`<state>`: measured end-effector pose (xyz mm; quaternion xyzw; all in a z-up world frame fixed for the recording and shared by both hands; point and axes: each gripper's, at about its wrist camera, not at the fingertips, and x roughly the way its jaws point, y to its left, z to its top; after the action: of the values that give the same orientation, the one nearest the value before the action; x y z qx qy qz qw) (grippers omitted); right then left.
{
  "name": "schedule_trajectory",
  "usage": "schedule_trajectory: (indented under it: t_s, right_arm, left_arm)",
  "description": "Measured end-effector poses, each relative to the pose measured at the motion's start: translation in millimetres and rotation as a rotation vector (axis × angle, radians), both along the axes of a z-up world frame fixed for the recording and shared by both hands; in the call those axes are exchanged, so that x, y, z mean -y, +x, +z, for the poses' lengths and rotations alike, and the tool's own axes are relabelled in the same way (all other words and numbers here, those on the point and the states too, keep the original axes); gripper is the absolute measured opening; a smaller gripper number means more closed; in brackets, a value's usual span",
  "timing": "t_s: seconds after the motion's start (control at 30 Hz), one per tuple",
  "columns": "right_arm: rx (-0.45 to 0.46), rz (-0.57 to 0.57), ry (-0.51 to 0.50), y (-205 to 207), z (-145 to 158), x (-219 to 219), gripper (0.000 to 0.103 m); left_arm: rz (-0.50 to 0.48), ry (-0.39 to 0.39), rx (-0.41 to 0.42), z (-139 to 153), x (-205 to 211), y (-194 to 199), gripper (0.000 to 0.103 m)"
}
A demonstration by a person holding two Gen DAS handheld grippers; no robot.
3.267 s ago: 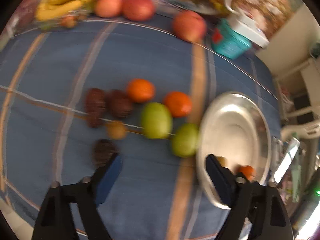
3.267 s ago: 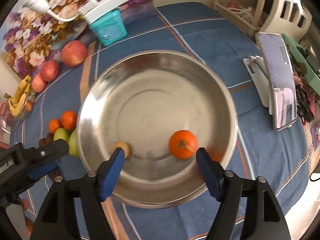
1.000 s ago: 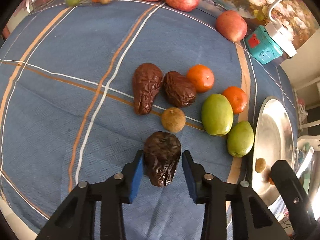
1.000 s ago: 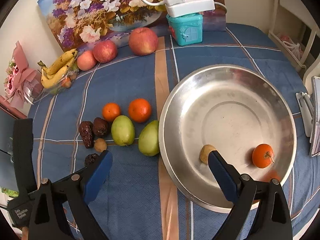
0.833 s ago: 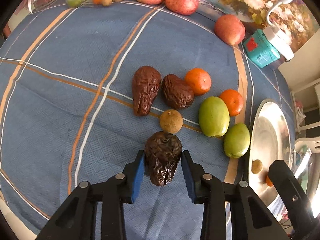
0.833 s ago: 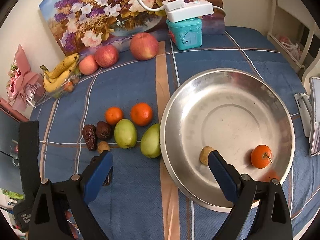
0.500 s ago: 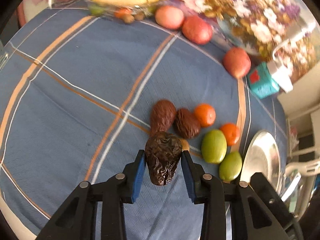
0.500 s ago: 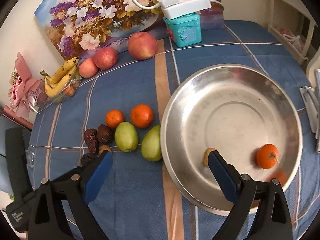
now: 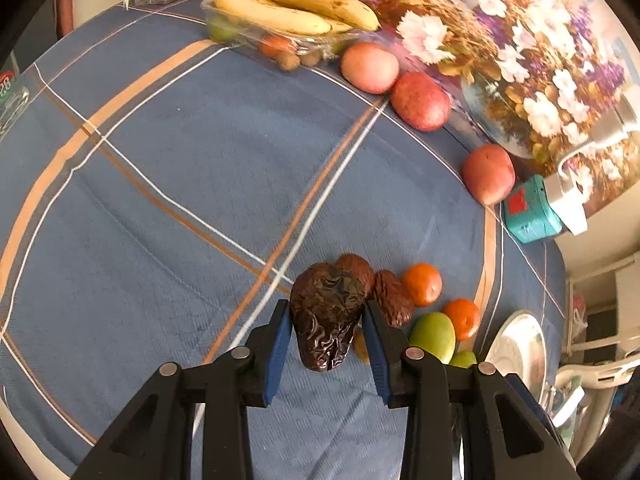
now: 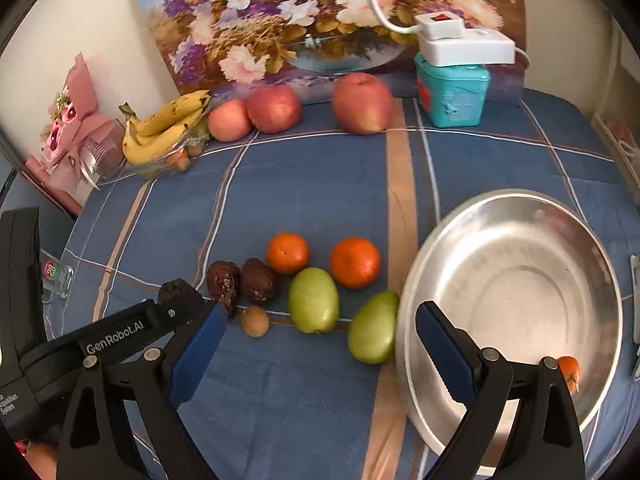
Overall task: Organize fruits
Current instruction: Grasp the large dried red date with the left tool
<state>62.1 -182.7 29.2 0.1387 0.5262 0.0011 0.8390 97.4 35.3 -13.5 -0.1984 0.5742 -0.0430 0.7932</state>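
In the left wrist view we see the left tongs (image 9: 325, 334) clenched on a wrinkled dark fruit (image 9: 326, 316) at lower centre, lifted above the blue checked cloth (image 9: 192, 184). Our right tongs (image 10: 316, 344) gape empty at the bottom of their frame, over a green fruit (image 10: 374, 332) beside the steel bowl (image 10: 516, 280) at right.

Ahead and left of the left gripper (image 9: 325, 332) the blue cloth (image 9: 168, 184) lies open as far as the bananas (image 9: 296, 4) and apples (image 9: 420, 100) at the far edge. To its right the way is crowded: two dark fruits (image 9: 390, 296), two oranges (image 9: 422, 284) and green fruits (image 9: 434, 338) stand before the steel bowl (image 10: 516, 288). The right gripper (image 10: 320, 344) hangs near, seemingly just beside it, over bare cloth ahead of the green fruits.
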Motion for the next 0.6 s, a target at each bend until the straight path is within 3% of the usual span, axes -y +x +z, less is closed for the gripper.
schedule_trajectory:
  t_s: [0.1,0.17,0.2,0.6]
  right_arm:
    - [-0.017,0.011,-0.003,6.2,-5.2,-7.3,0.092]
    - [-0.028,0.016,-0.026,11.4,-8.8,-13.1,0.07]
    - [-0.035,0.018,-0.027,13.8,-11.6,-15.3,0.065]
    - [-0.114,0.026,-0.071,28.5,-43.9,-27.0,0.048]
  left_arm:
    - [0.016,-0.005,0.001,-3.3,-1.9,6.0,0.039]
    - [0.023,-0.014,-0.004,-4.3,-3.0,9.1,0.039]
    - [0.028,-0.023,-0.005,-4.9,-4.8,10.6,0.039]
    - [0.039,-0.048,-0.027,-6.7,-10.4,12.5,0.039]
